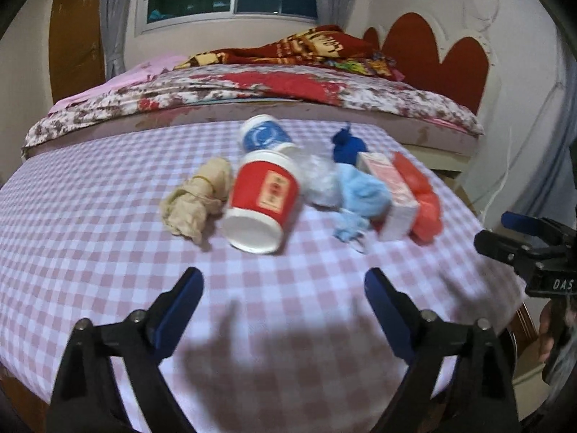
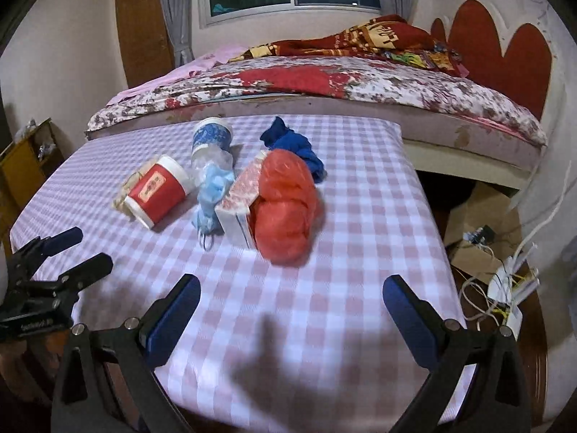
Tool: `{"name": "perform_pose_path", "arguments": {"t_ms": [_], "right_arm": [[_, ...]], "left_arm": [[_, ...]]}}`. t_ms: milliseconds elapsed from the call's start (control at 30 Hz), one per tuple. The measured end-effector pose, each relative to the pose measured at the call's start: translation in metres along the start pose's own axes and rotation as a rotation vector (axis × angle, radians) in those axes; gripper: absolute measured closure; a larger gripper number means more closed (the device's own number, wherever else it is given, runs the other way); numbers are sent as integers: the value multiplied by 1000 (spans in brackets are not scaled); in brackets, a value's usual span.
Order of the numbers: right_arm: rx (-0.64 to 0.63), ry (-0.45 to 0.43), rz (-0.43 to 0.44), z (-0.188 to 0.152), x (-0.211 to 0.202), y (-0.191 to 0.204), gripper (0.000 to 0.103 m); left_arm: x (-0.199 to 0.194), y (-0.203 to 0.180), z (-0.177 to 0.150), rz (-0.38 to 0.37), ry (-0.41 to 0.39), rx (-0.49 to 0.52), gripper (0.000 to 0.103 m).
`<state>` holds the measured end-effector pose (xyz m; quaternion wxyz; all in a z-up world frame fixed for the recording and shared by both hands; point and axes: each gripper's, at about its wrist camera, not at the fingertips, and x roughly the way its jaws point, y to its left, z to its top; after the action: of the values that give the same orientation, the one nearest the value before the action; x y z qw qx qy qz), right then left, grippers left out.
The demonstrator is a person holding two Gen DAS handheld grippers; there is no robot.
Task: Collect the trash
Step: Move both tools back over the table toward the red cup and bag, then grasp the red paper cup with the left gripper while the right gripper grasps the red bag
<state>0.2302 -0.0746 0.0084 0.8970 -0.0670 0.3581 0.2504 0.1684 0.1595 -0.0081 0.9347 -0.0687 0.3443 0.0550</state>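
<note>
Trash lies in a cluster on the pink checked tablecloth (image 1: pixel 108 252). A red paper cup (image 1: pixel 261 202) lies on its side, a blue paper cup (image 1: pixel 265 133) behind it, a beige crumpled wad (image 1: pixel 196 198) to its left. To the right lie a clear plastic bag (image 1: pixel 319 180), a light blue mask (image 1: pixel 360 198), a pink-white carton (image 1: pixel 391 195), an orange bag (image 1: pixel 422 198) and a dark blue cloth (image 1: pixel 348 146). My left gripper (image 1: pixel 283 288) is open, short of the red cup (image 2: pixel 157 193). My right gripper (image 2: pixel 292 296) is open, short of the orange bag (image 2: pixel 286 205).
A bed with a floral cover (image 1: pixel 252 90) runs behind the table. A cardboard box (image 2: pixel 479 223) and a white power strip with cables (image 2: pixel 508 288) lie on the floor right of the table. A yellow shelf (image 2: pixel 21 166) stands at the left.
</note>
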Motion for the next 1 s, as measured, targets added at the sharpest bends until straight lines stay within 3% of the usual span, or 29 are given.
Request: {"name": "perform_pose_path", "arguments": {"t_ms": [33,100,233,300,667,800,900,1000], "right_arm": [[-3,-7,-1,5,5,1,6],[2,-10,6,11,12,-1,22],[22,18,19,20,36,-5,30],[34,37,32,23,49,-8,39],[95,50,71,33,85,-20,42],[91,47,97,34,92,-17,44],[84,48,108,34,95,-14,60],[89,37,128,35,91,-15,69]], "left_arm": [[7,5,4,0,3,-9,18],[14,10,9,2,3,-18,19],[28,17,16,12,4,-21,20],[34,19,19,13,4,-20,23],[68,21,35,13,51,-2,30],[74,21,36,5,75,-1,39],[70,20,37,2,60,4,41],[65,17,36,-4,43,4,42]]}}
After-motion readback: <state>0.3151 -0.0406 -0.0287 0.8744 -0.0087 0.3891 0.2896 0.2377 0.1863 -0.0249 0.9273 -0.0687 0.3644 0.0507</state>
